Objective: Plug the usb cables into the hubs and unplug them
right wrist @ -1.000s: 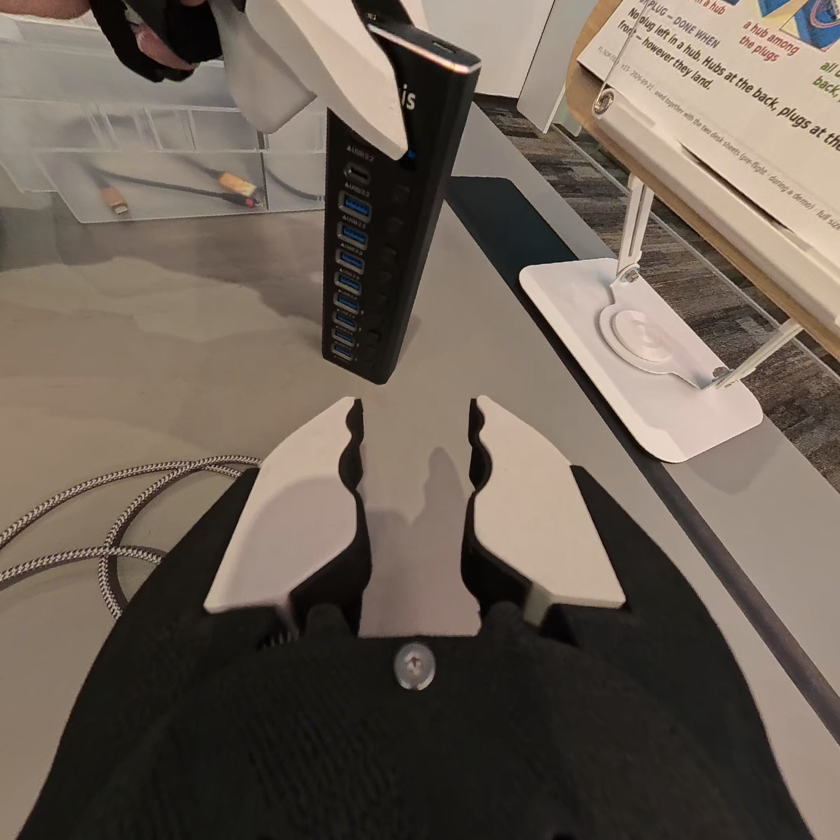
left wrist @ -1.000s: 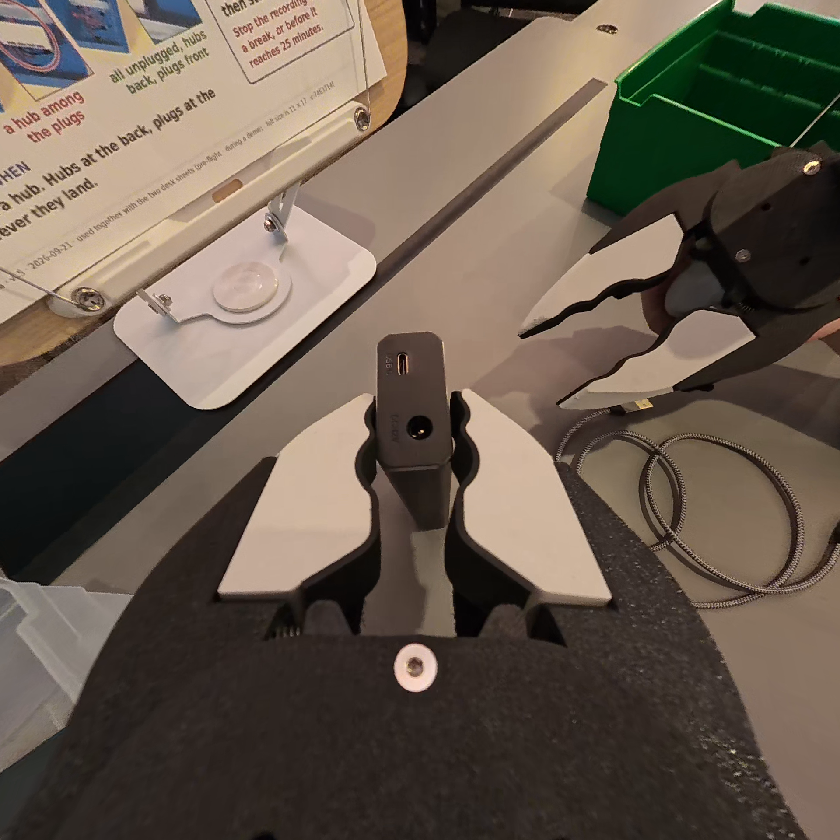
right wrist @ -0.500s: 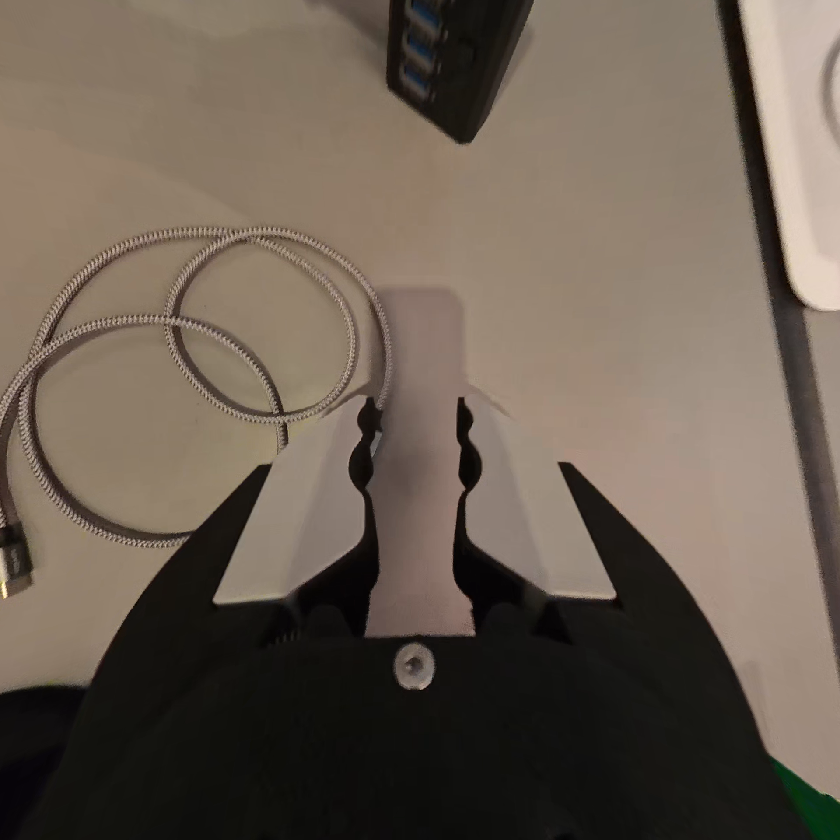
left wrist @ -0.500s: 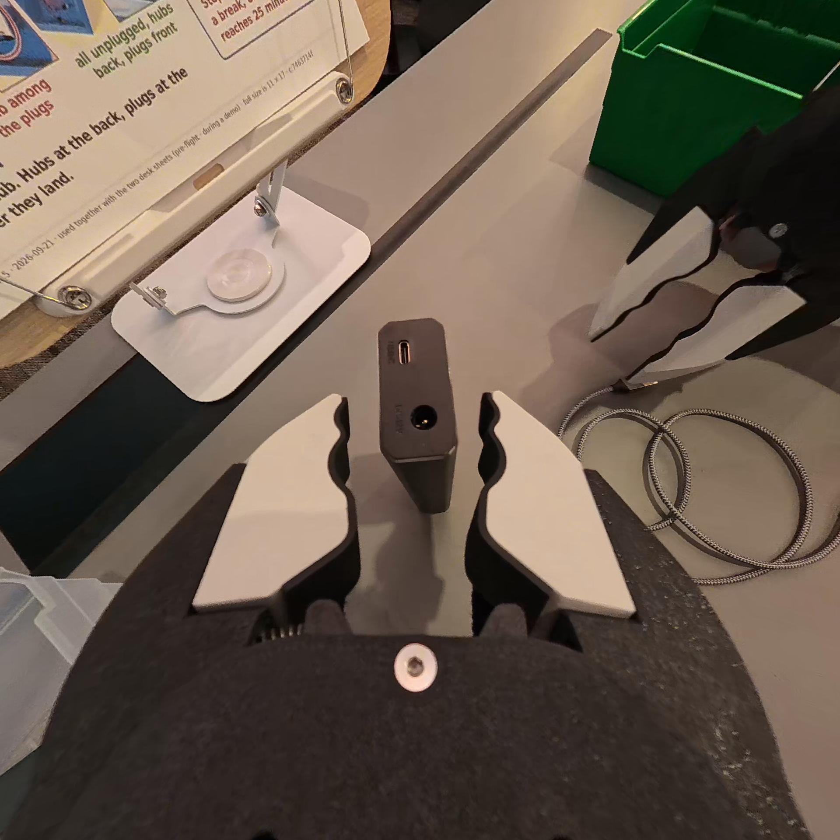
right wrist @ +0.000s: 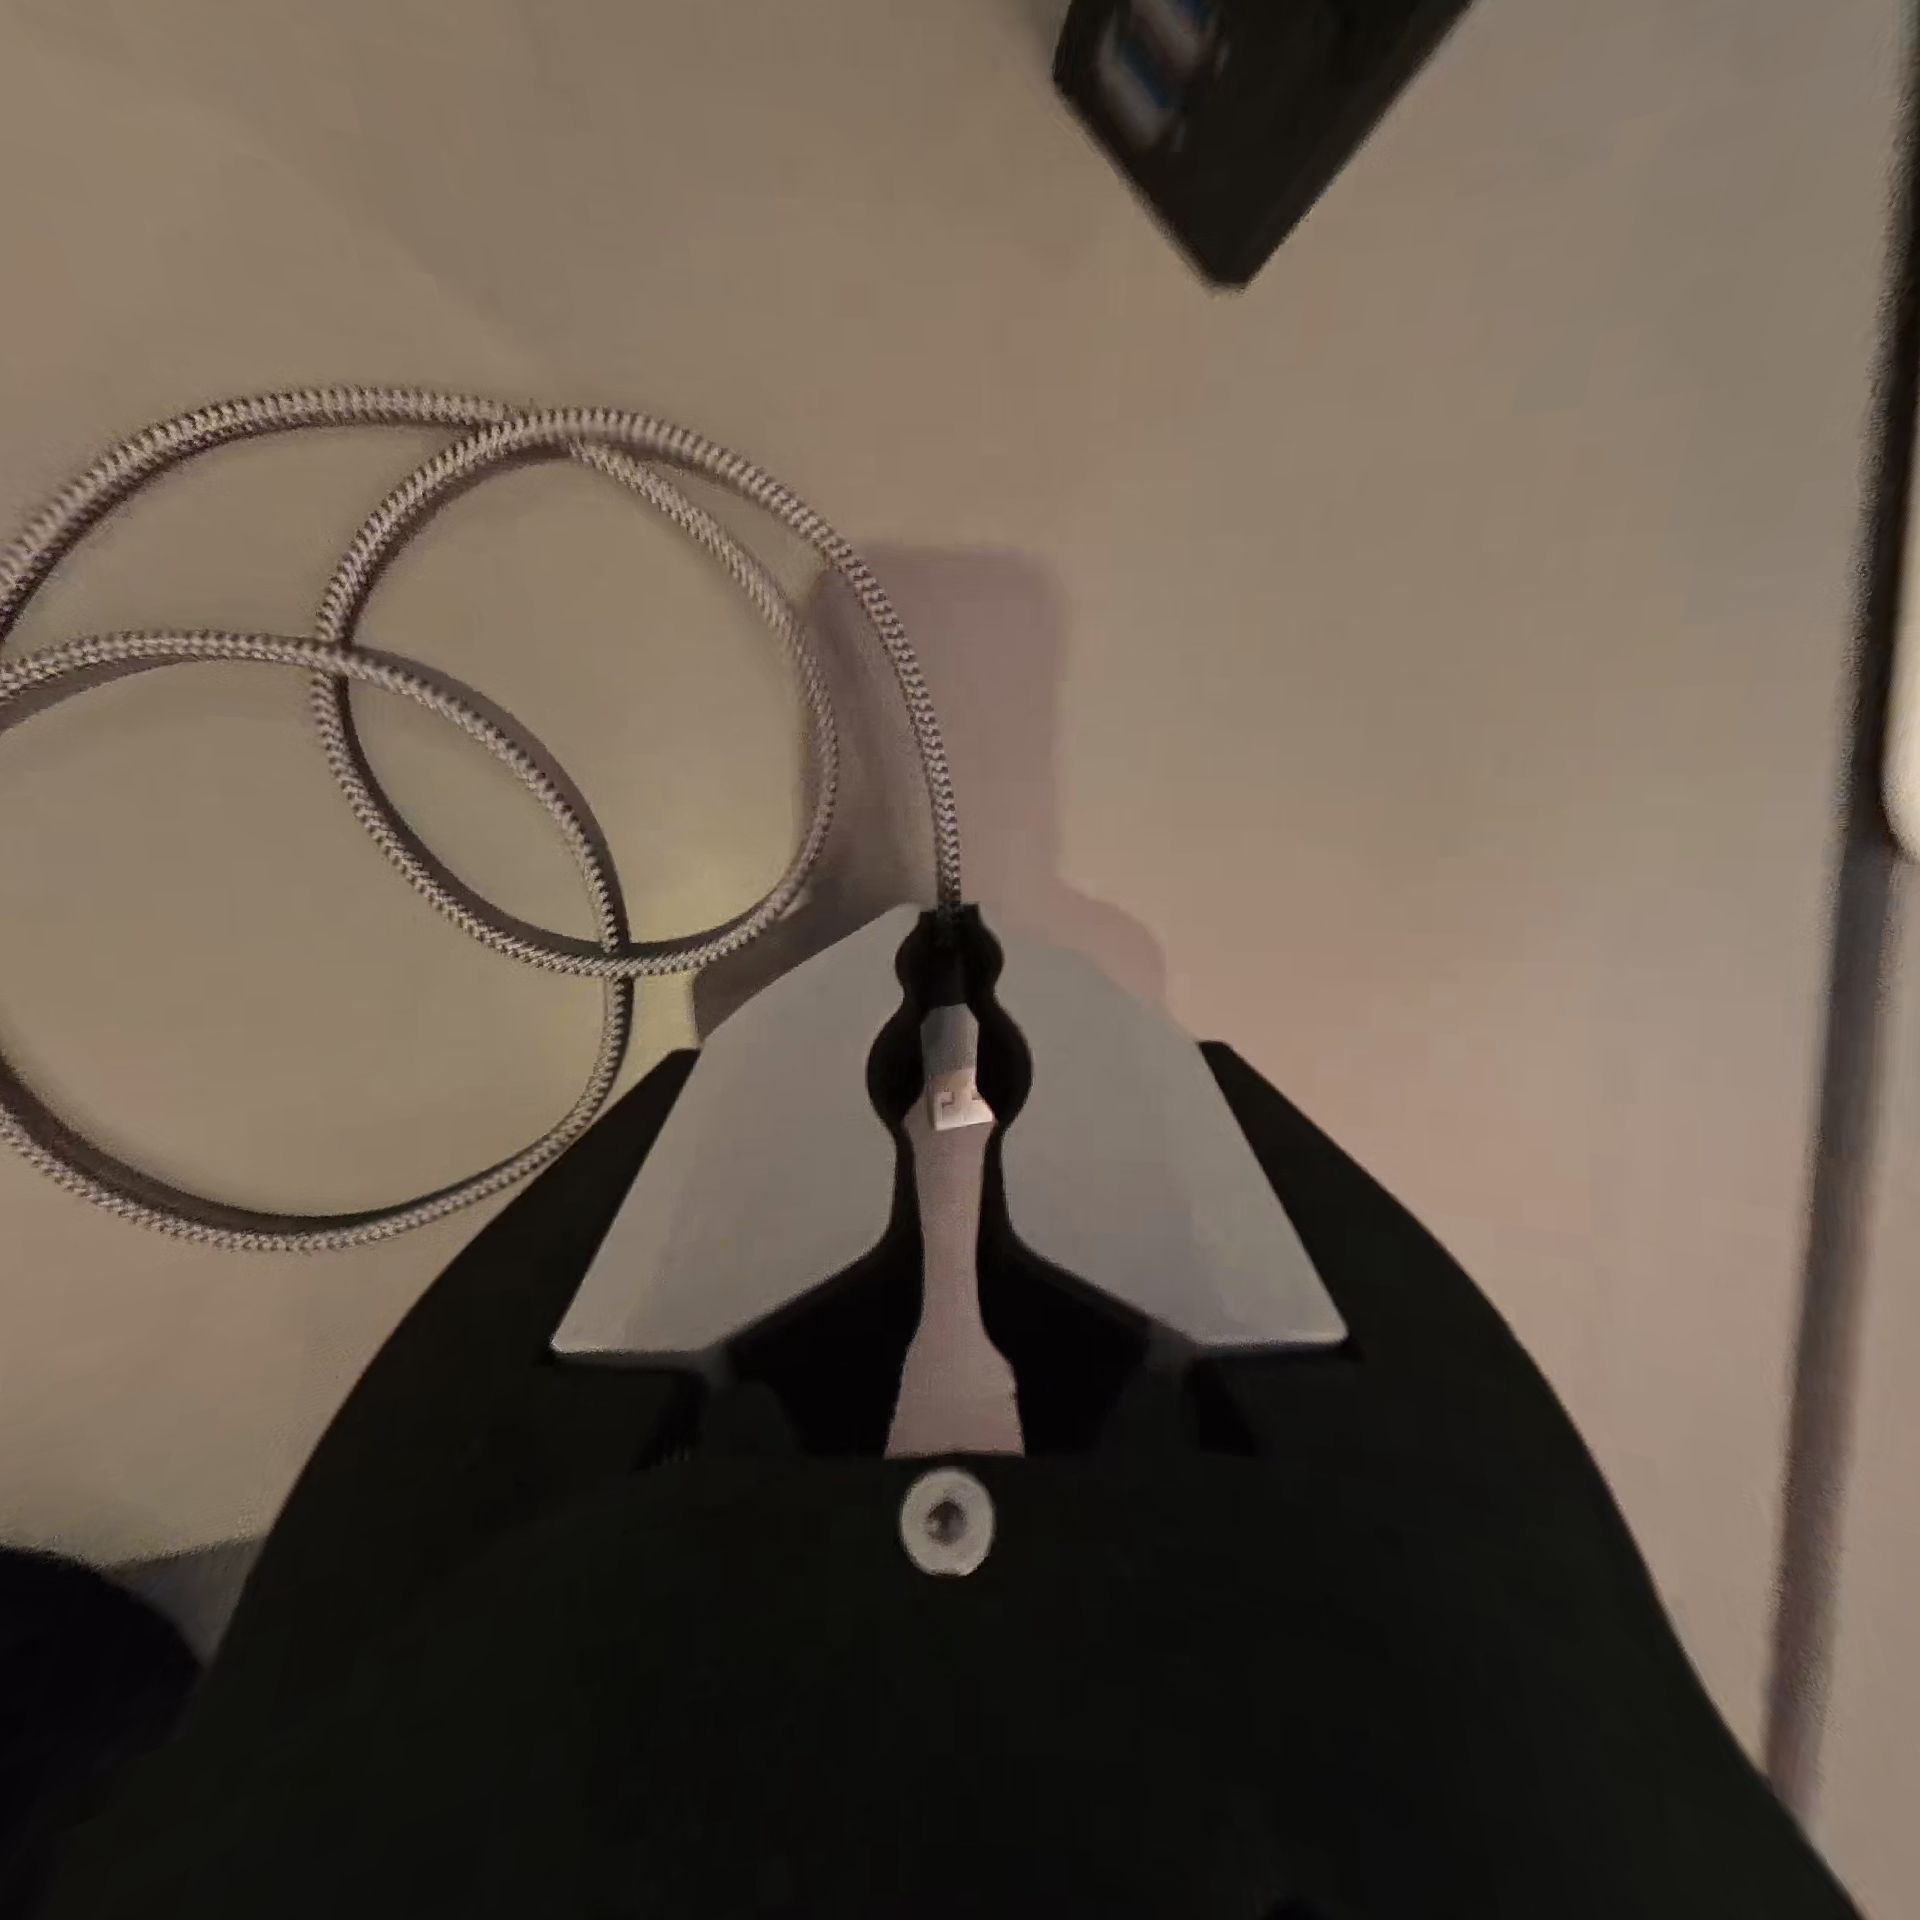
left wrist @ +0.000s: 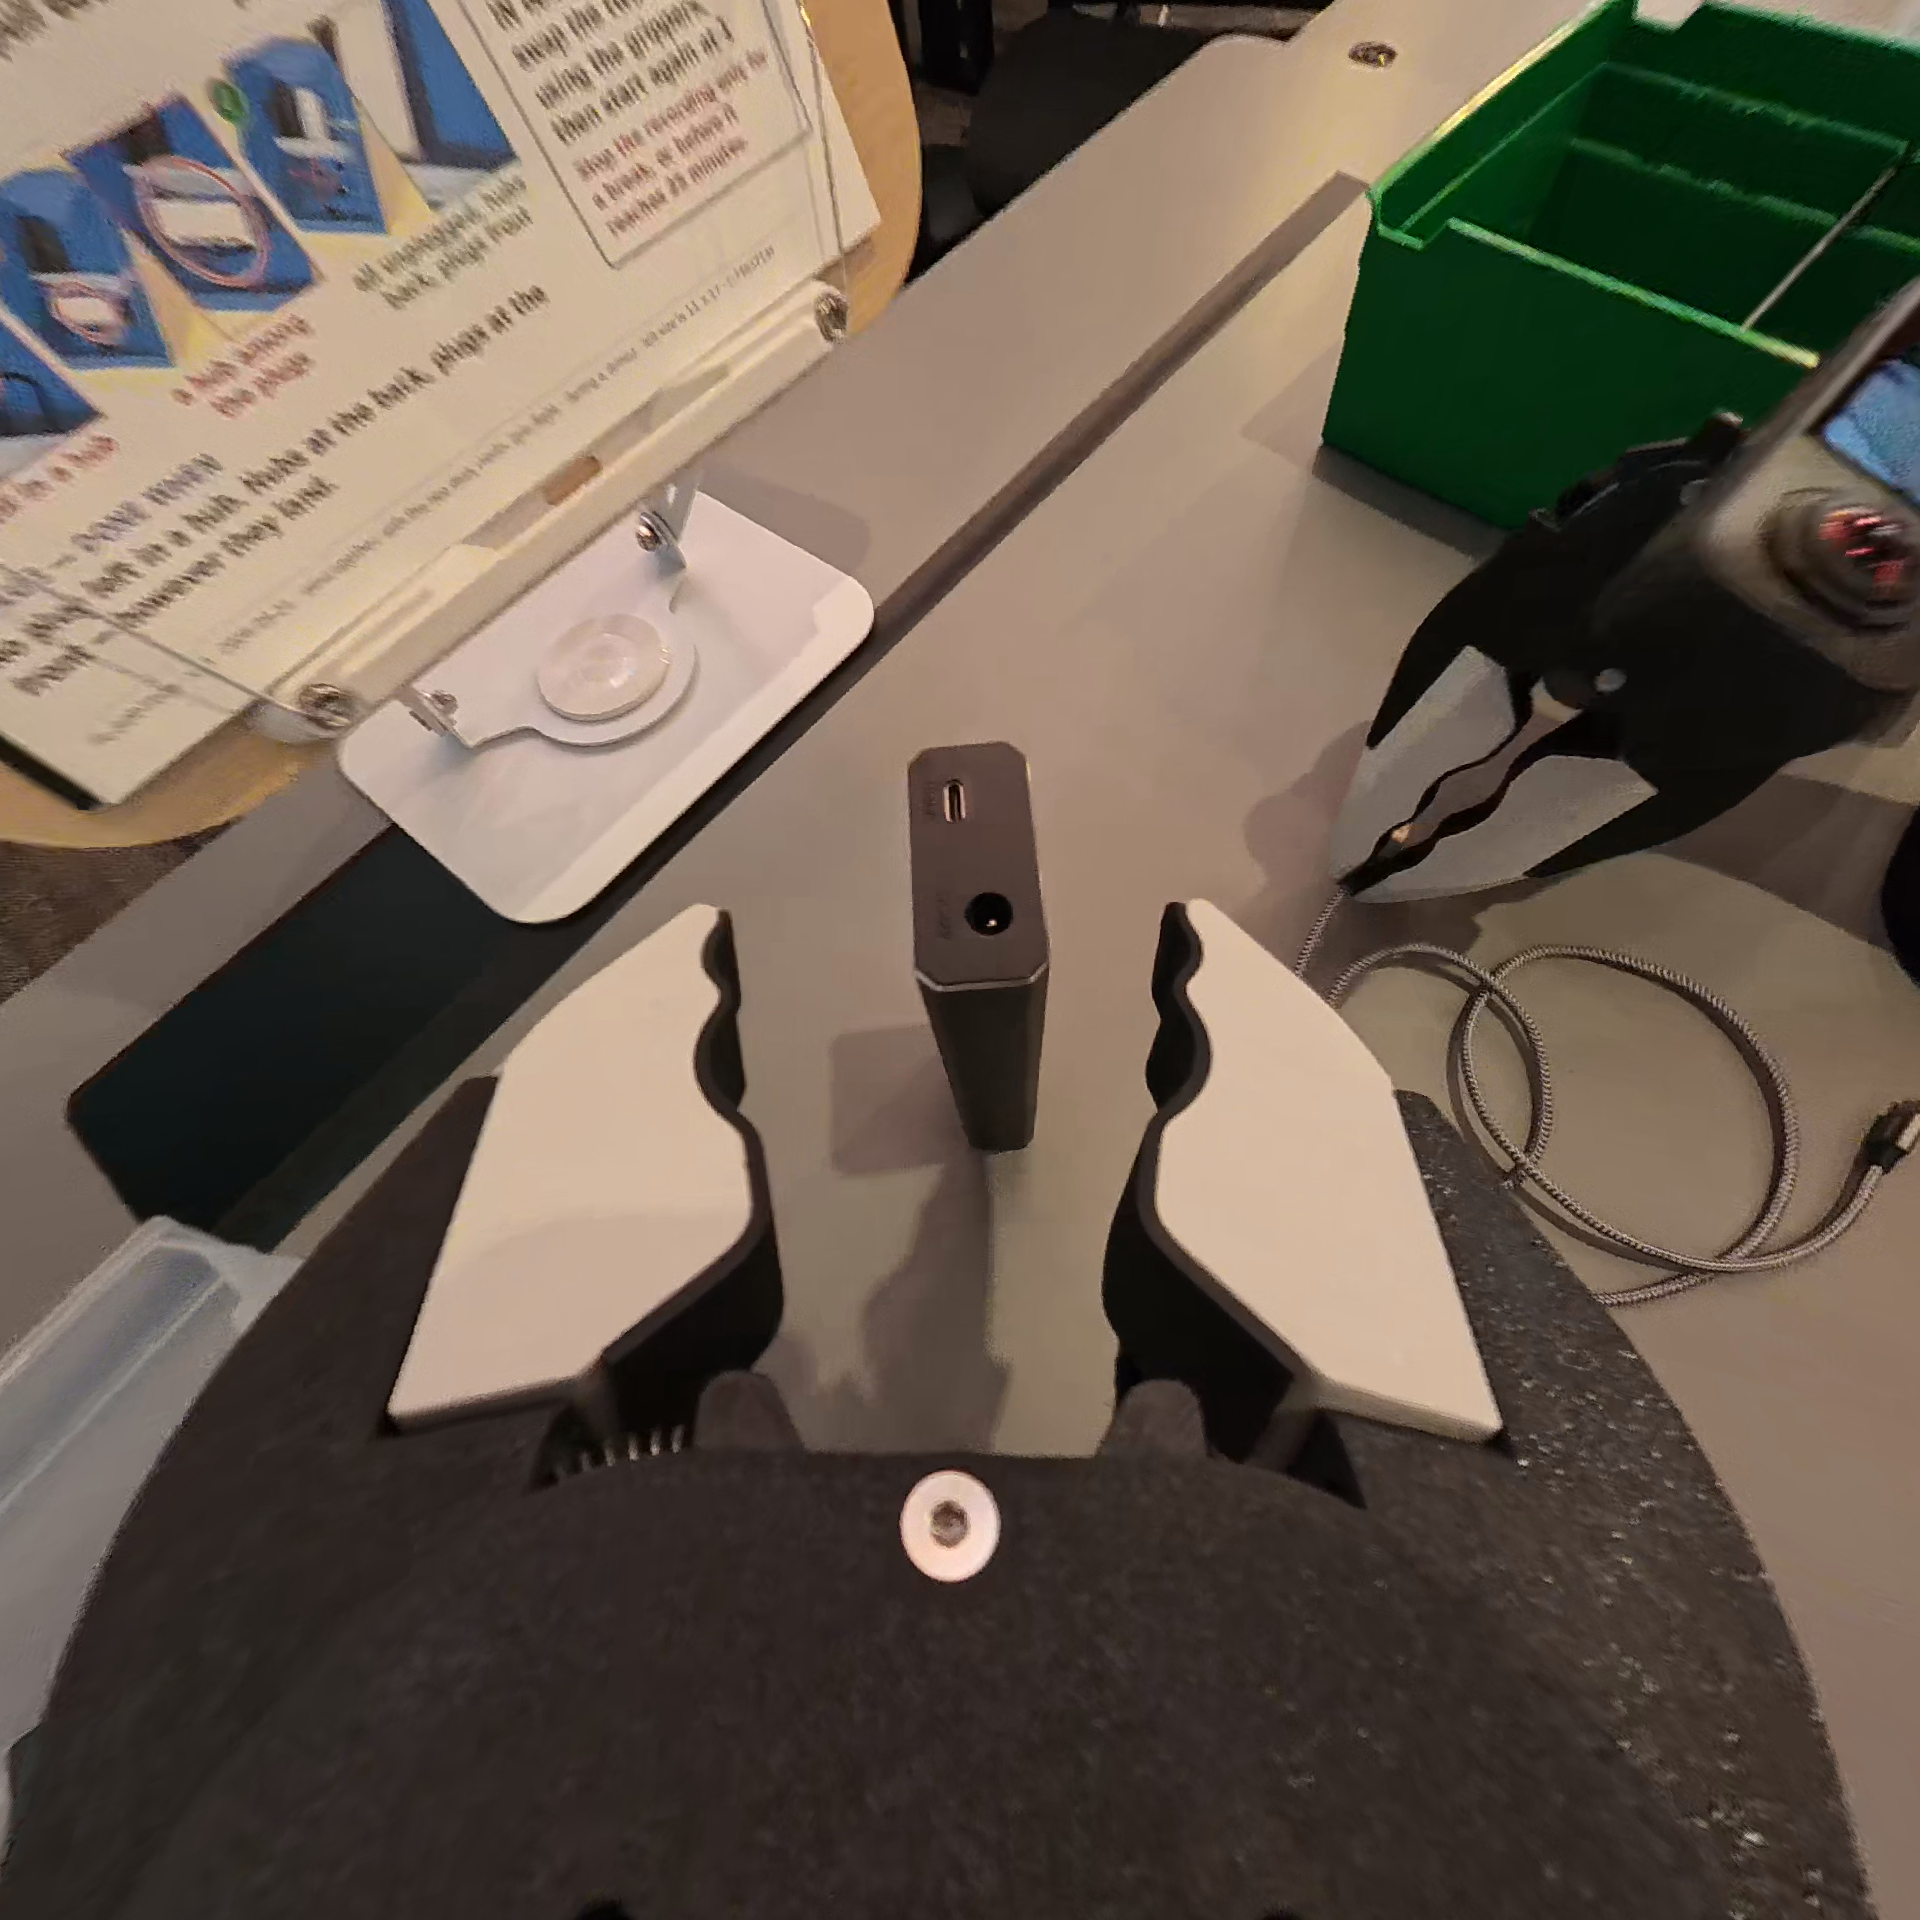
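A dark grey USB hub [left wrist: 977,894] stands upright on the grey table, between and just beyond my open left gripper [left wrist: 951,914], which does not touch it. Its lower end with blue ports shows at the top of the right wrist view [right wrist: 1236,114]. My right gripper [right wrist: 948,920] points down at the table and is shut on the USB plug [right wrist: 951,1070] of a braided grey cable [right wrist: 499,727] that lies coiled to its left. In the left wrist view the right gripper [left wrist: 1382,862] stands right of the hub, with the cable [left wrist: 1621,1122] coiled beside it.
A white stand base [left wrist: 613,717] holding an instruction sheet [left wrist: 343,301] sits behind the hub at the left. A green divided bin [left wrist: 1621,281] is at the back right. A clear plastic box [left wrist: 94,1382] is at the near left. A dark groove [left wrist: 1122,405] runs along the table. Tip to tip, the grippers are about 20 centimeters apart.
My left gripper opened wider and drew back from the standing hub. My right gripper dropped to the table and closed on the cable's plug.
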Tool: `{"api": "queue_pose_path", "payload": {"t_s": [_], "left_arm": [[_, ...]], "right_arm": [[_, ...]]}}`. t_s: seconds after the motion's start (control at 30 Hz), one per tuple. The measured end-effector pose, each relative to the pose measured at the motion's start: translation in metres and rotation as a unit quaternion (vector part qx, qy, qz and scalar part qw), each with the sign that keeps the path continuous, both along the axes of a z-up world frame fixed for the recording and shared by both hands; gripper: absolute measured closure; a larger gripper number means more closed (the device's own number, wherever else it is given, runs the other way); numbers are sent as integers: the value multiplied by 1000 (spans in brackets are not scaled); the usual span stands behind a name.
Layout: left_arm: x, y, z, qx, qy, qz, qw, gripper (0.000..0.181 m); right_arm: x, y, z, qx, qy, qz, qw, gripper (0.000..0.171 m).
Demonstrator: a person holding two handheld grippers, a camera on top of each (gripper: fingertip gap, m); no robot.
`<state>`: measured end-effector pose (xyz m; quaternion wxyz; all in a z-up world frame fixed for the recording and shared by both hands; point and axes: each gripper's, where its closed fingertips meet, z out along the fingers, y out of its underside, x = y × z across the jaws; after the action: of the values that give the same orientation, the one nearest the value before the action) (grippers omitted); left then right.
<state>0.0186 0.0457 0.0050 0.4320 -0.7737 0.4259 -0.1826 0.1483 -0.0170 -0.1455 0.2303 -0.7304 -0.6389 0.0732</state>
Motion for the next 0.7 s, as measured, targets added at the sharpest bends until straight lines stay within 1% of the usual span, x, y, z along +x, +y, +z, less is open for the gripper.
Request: {"api": "queue_pose_path", "payload": {"t_s": [0.03,0.1,0.17,0.23,0.27,0.33,0.37,0.4,0.47,0.5,0.53,0.57,0.63,0.7], "left_arm": [[-2,-2,8,5,-8,2,1000,103],[-4,-11,23,13,-25,-5,1000,107],[2,-23,40,28,-39,-15,999,110],[19,-41,51,40,-46,-47,997,114],[32,-56,52,33,-47,-79,995,119],[63,-94,42,5,-25,-168,985,128],[74,-102,33,5,7,-185,983,132],[79,-102,21,17,51,-178,983,129],[81,-94,-1,48,134,-156,977,132],[82,-93,-10,49,155,-159,974,133],[84,-93,-16,43,159,-163,973,135],[87,-91,-21,30,153,-163,974,142],[92,-96,-26,-18,123,-185,975,162],[99,-96,-19,-57,65,-181,980,181]], "right_arm": [[-3,2,10,29,16,14,999,166],[-5,11,36,107,38,31,993,166],[-8,10,62,167,55,50,983,166],[-12,7,89,222,72,64,970,166],[-14,3,100,239,76,72,965,166],[-18,-4,118,276,74,85,954,166],[-21,-8,126,292,72,93,949,166],[-23,-13,132,305,70,102,944,166],[-28,-20,144,331,69,116,934,166],[-30,-24,148,341,70,123,929,166],[-32,-26,153,352,71,127,925,166],[-33,-29,157,360,73,130,921,166],[-33,-28,163,379,73,129,913,166],[-30,-23,168,406,70,119,903,166]]}}
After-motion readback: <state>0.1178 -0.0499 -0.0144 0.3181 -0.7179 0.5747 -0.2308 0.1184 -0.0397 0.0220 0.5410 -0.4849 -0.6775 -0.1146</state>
